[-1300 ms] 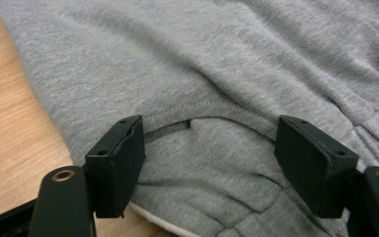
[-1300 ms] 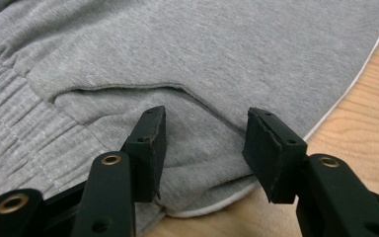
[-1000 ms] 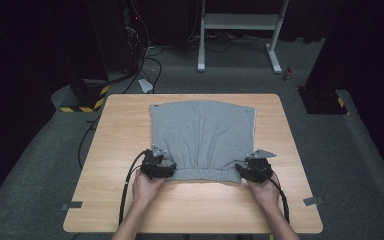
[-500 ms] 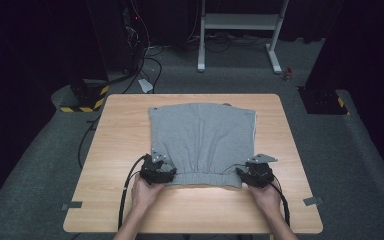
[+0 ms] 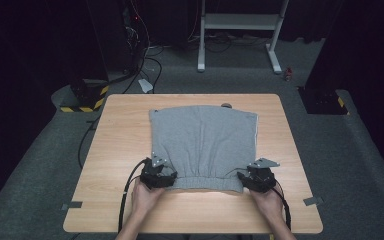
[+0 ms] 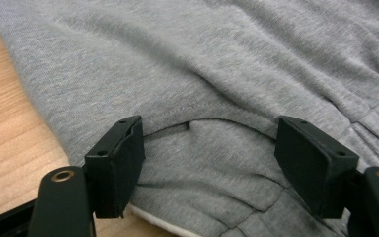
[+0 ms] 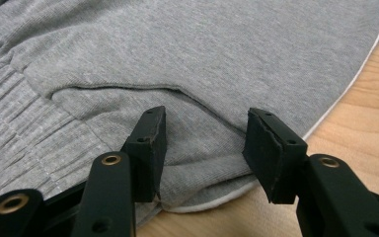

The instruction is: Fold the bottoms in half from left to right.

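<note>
While grey shorts (image 5: 202, 142) lie flat mid-table (image 5: 125, 125), the left gripper (image 5: 158, 176) and right gripper (image 5: 256, 179) sit spread at the waistband corners, pinching nothing. If either closes shallowly, it may catch only the top layer, and the fold would skew.

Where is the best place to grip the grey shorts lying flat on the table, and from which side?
Probably the two near corners of the ribbed waistband of the shorts, approached from the person's edge. That thick band lies closest, and both open grippers, left and right, already straddle it.

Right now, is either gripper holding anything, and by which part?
Nothing is held. Both grippers' jaws stand open over the waistband corners of the grey garment: left gripper, right gripper.
</note>
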A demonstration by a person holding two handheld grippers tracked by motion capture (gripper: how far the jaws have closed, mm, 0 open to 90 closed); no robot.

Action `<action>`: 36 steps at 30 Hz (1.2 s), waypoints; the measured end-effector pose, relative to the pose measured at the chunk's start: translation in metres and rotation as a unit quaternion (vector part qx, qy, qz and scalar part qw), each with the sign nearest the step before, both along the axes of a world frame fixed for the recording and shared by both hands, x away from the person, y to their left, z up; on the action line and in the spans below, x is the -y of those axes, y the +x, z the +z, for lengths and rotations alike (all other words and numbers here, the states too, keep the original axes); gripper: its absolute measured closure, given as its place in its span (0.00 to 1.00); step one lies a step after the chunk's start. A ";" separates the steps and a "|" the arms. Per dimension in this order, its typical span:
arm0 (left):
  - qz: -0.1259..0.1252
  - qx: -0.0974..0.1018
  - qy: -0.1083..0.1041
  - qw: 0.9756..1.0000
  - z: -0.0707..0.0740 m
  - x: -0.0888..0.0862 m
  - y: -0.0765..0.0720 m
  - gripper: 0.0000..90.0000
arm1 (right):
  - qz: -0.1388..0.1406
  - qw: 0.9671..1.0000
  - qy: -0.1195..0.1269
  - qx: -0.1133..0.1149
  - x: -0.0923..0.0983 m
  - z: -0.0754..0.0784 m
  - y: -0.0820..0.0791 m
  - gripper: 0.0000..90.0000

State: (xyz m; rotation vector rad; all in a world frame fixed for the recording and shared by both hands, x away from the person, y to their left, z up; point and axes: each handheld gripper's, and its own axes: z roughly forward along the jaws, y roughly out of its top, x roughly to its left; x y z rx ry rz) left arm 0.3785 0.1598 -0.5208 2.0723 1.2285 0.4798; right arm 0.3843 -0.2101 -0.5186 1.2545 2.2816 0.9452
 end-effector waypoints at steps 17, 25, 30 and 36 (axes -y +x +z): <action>-0.009 0.005 -0.003 1.000 -0.001 0.003 -0.019 0.31 | 0.003 1.000 0.000 0.001 0.004 0.000 -0.018 0.56; -0.013 0.006 -0.003 1.000 -0.001 0.004 -0.026 0.31 | 0.006 1.000 -0.001 0.002 0.006 0.000 -0.025 0.56; -0.017 0.003 -0.004 1.000 -0.001 0.005 -0.031 0.31 | 0.005 1.000 -0.001 0.001 0.007 0.000 -0.031 0.56; -0.019 0.001 -0.004 1.000 0.000 0.006 -0.037 0.31 | 0.008 1.000 -0.001 0.003 0.008 0.000 -0.039 0.56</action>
